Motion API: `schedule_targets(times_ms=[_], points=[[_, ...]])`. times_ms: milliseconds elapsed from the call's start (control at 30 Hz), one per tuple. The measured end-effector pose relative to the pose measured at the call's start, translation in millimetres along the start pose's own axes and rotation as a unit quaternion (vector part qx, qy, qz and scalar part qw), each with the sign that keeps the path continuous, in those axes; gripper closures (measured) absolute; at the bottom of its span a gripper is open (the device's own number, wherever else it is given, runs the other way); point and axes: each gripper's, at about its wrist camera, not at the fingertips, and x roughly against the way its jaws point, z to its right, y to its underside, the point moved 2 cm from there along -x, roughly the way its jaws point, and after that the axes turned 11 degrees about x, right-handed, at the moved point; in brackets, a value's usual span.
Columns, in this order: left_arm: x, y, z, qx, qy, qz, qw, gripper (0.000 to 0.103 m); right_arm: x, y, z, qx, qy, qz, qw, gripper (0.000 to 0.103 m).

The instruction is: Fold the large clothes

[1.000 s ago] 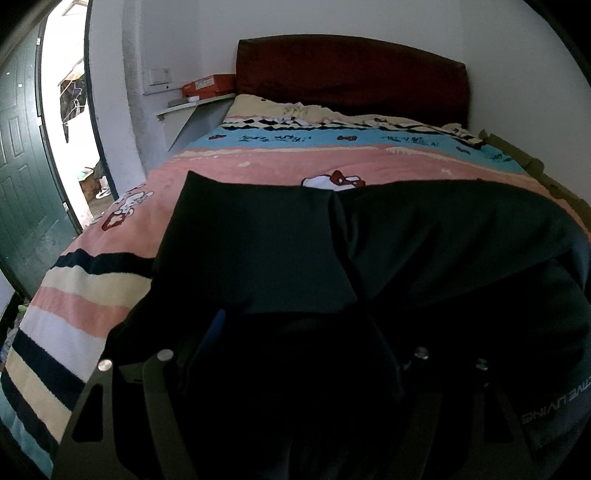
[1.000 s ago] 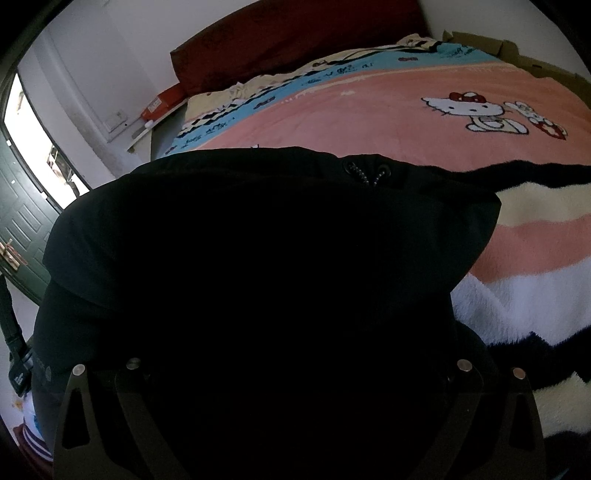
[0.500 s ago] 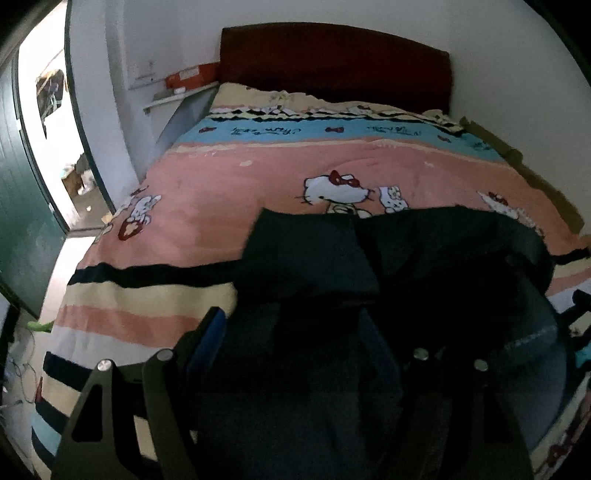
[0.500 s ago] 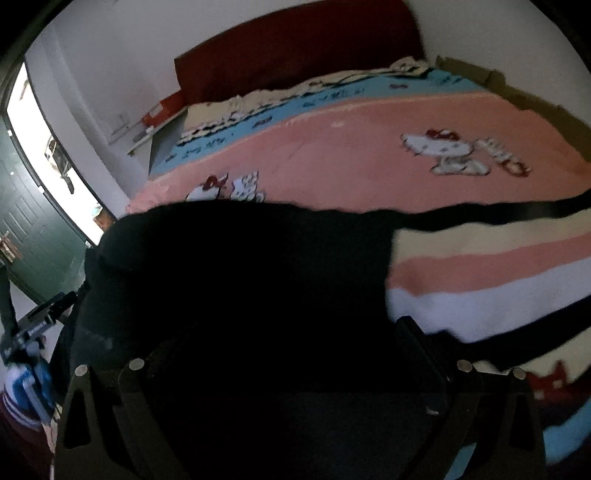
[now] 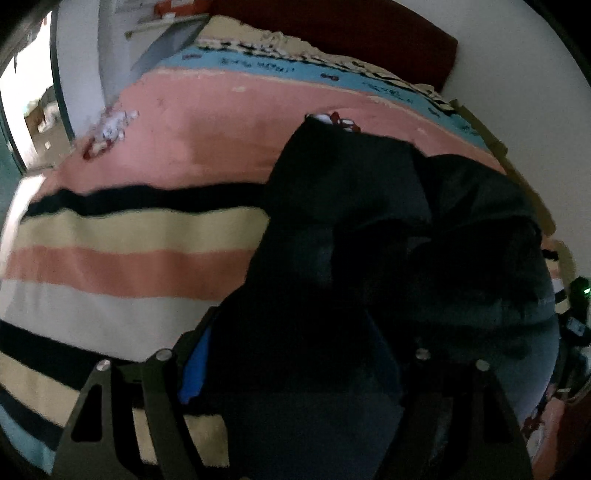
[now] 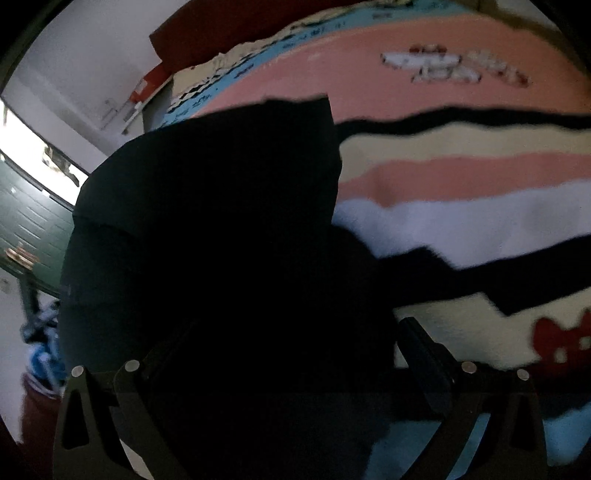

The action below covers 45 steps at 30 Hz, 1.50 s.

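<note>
- One dark garment point(image 5: 369, 229) is the only piece of clothing in sight; it lies bunched on the bed, directly ahead of the left gripper point(image 5: 295, 354) and draped over its fingers.
- In the right wrist view the same garment point(image 6: 221, 221) fills the space ahead and to the left of the right gripper point(image 6: 288, 354), covering most of its fingers.
- The left gripper's blue-edged finger point(image 5: 194, 373) shows at the cloth's left edge; the other finger is buried in dark fabric. Whether the jaws pinch the cloth or merely sit under it cannot be told.
- The right gripper shows one black finger point(image 6: 424, 354) poking out on the right side of the cloth, the other hidden. Its jaw state cannot be told either.
- One striped blanket point(image 5: 129, 236) with pink, cream, white and black bands covers the bed, spreading to the left of the left gripper and, in the other view point(image 6: 461, 177), to the right of the right gripper.
- One dark red headboard point(image 5: 351, 33) stands far ahead, beyond the garment.
- One orange box point(image 6: 147, 86) sits on a shelf by the wall, far ahead and left of the right gripper; its contents are not visible.
- One green door point(image 6: 29, 229) stands at far left.
</note>
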Motion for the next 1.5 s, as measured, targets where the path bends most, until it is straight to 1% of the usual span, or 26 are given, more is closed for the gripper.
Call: schedule_targets(times_ms=[33, 133, 200, 300, 400, 500, 567, 600, 667, 733, 767, 867, 900, 933, 967, 1000, 1033, 1067, 1100, 1133, 1167, 1267, 1367, 1433, 1500], points=[[-5, -1, -6, 0.009, 0.006, -0.003, 0.9999, 0.017, -5, -1, 3, -0.005, -0.013, -0.002, 1.000, 0.001], [-17, 0, -18, 0.016, 0.013, -0.004, 0.9998, 0.008, -21, -4, 11, -0.015, -0.042, -0.016, 0.999, 0.001], [-25, 0, -24, 0.025, 0.026, -0.012, 0.9993, 0.005, -31, -6, 11, -0.011, -0.056, -0.028, 0.998, 0.001], [-37, 4, -36, 0.047, 0.058, -0.026, 0.9969, 0.000, -41, -9, 9, -0.001, -0.069, -0.043, 0.997, 0.001], [-48, 8, -47, 0.074, 0.101, -0.045, 0.9911, 0.000, -48, -10, 8, 0.009, -0.086, -0.050, 0.995, 0.001], [-50, 12, -51, 0.089, 0.131, -0.065, 0.9852, 0.000, -54, -8, 7, 0.012, -0.120, -0.051, 0.991, 0.001], [-50, 18, -46, 0.092, 0.180, -0.103, 0.9739, 0.000, -55, -6, 3, 0.016, -0.155, -0.055, 0.986, 0.001], [-49, 21, -43, 0.085, 0.194, -0.113, 0.9707, 0.000, -56, -5, 1, 0.022, -0.168, -0.057, 0.984, 0.001], [-51, 27, -39, 0.074, 0.206, -0.124, 0.9677, 0.000, -59, -3, 1, 0.032, -0.184, -0.059, 0.981, 0.001], [-54, 27, -38, 0.084, 0.205, -0.120, 0.9678, 0.000, -63, -4, 3, 0.033, -0.190, -0.057, 0.980, 0.001], [-54, 27, -35, 0.087, 0.201, -0.114, 0.9691, 0.000, -66, -5, 3, 0.031, -0.190, -0.055, 0.980, 0.001], [-49, 32, -24, 0.084, 0.190, -0.085, 0.9745, 0.002, -70, -7, 1, 0.019, -0.184, -0.044, 0.982, 0.000], [-45, 34, -20, 0.080, 0.193, -0.078, 0.9748, 0.008, -69, -7, -1, 0.014, -0.179, -0.040, 0.983, 0.000], [-39, 37, -16, 0.077, 0.201, -0.070, 0.9741, 0.024, -68, -7, -3, 0.015, -0.176, -0.033, 0.984, 0.001], [-32, 39, -12, 0.076, 0.210, -0.060, 0.9730, 0.031, -66, -6, -5, 0.014, -0.173, -0.026, 0.984, 0.001], [-27, 41, -8, 0.074, 0.212, -0.053, 0.9730, 0.042, -64, -6, -7, 0.011, -0.170, -0.021, 0.985, 0.005], [-20, 43, -4, 0.069, 0.212, -0.046, 0.9738, 0.051, -61, -5, -12, 0.011, -0.171, -0.013, 0.985, 0.021], [-13, 44, 0, 0.069, 0.211, -0.041, 0.9743, 0.056, -55, -6, -16, 0.013, -0.179, -0.002, 0.984, 0.040], [-7, 45, 1, 0.071, 0.212, -0.038, 0.9740, 0.063, -45, -8, -21, 0.017, -0.185, 0.011, 0.983, 0.047], [1, 45, 6, 0.072, 0.218, -0.035, 0.9726, 0.069, -40, -9, -25, 0.023, -0.184, 0.017, 0.982, 0.059], [7, 45, 10, 0.073, 0.228, -0.033, 0.9704, 0.070, -31, -12, -32, 0.032, -0.182, 0.027, 0.982, 0.066], [39, 47, 29, 0.052, 0.250, -0.018, 0.9666, 0.073, -3, -20, -52, 0.055, -0.180, 0.062, 0.980, 0.076], [70, 52, 42, 0.033, 0.265, -0.008, 0.9636, 0.074, 25, -29, -74, 0.077, -0.171, 0.088, 0.978, 0.079], [92, 57, 41, 0.037, 0.280, -0.003, 0.9593, 0.074, 46, -29, -88, 0.088, -0.171, 0.105, 0.976, 0.080], [112, 62, 38, 0.040, 0.293, 0.004, 0.9552, 0.074, 67, -24, -103, 0.091, -0.181, 0.121, 0.972, 0.081]])
